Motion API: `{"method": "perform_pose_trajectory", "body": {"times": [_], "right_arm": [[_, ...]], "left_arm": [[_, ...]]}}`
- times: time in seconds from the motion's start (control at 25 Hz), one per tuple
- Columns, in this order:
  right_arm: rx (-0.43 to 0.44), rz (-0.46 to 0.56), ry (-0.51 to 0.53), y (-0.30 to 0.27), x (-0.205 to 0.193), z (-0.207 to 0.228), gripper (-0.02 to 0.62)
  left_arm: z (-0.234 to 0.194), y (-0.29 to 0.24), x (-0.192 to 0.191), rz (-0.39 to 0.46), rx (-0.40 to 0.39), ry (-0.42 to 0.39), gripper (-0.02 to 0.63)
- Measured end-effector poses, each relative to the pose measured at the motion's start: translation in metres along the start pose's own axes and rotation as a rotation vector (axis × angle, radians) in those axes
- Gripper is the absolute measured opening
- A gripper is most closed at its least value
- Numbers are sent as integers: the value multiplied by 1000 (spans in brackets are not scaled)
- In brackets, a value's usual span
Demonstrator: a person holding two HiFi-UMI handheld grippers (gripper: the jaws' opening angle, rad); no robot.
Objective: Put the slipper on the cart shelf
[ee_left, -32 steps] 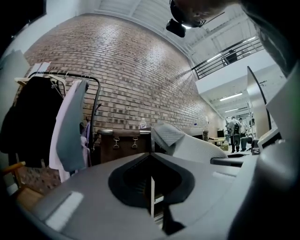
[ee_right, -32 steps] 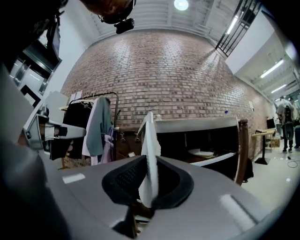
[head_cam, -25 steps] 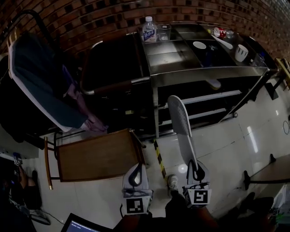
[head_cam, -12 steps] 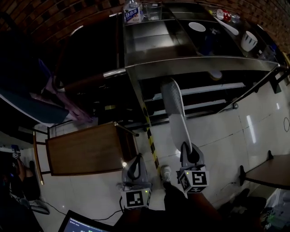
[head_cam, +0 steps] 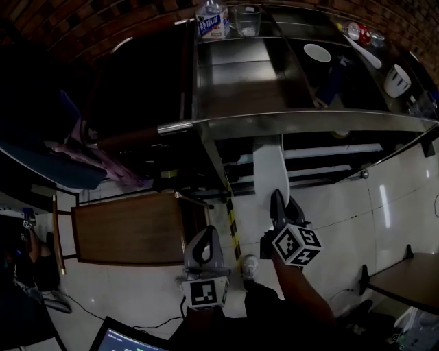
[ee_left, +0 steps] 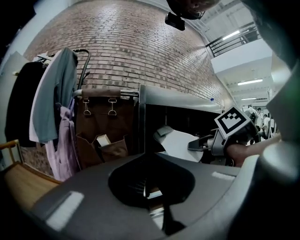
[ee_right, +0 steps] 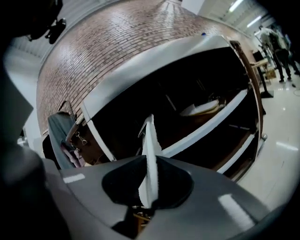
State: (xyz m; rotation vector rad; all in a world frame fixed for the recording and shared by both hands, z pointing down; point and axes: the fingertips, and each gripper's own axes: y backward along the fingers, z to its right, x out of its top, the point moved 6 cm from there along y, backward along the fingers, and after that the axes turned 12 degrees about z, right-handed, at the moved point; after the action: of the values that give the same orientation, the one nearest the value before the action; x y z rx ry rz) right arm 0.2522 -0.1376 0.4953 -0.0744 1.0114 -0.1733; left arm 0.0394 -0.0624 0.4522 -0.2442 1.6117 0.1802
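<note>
A white slipper (head_cam: 267, 168) sticks out from my right gripper (head_cam: 277, 204), which is shut on its heel end. The slipper is turned on edge in the right gripper view (ee_right: 150, 145). Its toe reaches under the front edge of the steel cart (head_cam: 240, 86), level with the upper shelf rail (head_cam: 329, 151). In the left gripper view the slipper (ee_left: 180, 143) and the right gripper (ee_left: 206, 144) show to the right. My left gripper (head_cam: 207, 236) hangs lower left, above the floor, shut with nothing in it. A pale flat thing (ee_right: 201, 108) lies on the cart's shelf.
A wooden table (head_cam: 127, 230) stands left of the cart. Clothes (head_cam: 89, 154) hang on a rack behind it, and a brown bag (ee_left: 103, 126) hangs from the cart handle. The cart top carries a water bottle (head_cam: 211, 20), a glass (head_cam: 245, 19), a bowl (head_cam: 317, 52) and a cup (head_cam: 396, 80).
My right gripper has carried the slipper forward to the cart and rolled it onto its edge; its toe now sits under the cart top. The left gripper has also moved forward.
</note>
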Motion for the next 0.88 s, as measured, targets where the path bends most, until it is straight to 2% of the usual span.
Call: {"method": "perform_pose_trajectory", "body": {"times": [0.16, 0.4, 0.6, 0.88], "right_arm": [[-5, -25, -105, -36, 2, 6, 44], [28, -61, -139, -87, 10, 4, 44], [-18, -71, -95, -124, 16, 6, 46], [-101, -90, 73, -154, 12, 9, 51]], "left_arm": [[-15, -17, 12, 7, 29, -27, 15], [-20, -20, 22, 23, 56, -46, 15], [-26, -13, 20, -14, 87, -43, 15], [-22, -13, 39, 40, 64, -39, 15]]}}
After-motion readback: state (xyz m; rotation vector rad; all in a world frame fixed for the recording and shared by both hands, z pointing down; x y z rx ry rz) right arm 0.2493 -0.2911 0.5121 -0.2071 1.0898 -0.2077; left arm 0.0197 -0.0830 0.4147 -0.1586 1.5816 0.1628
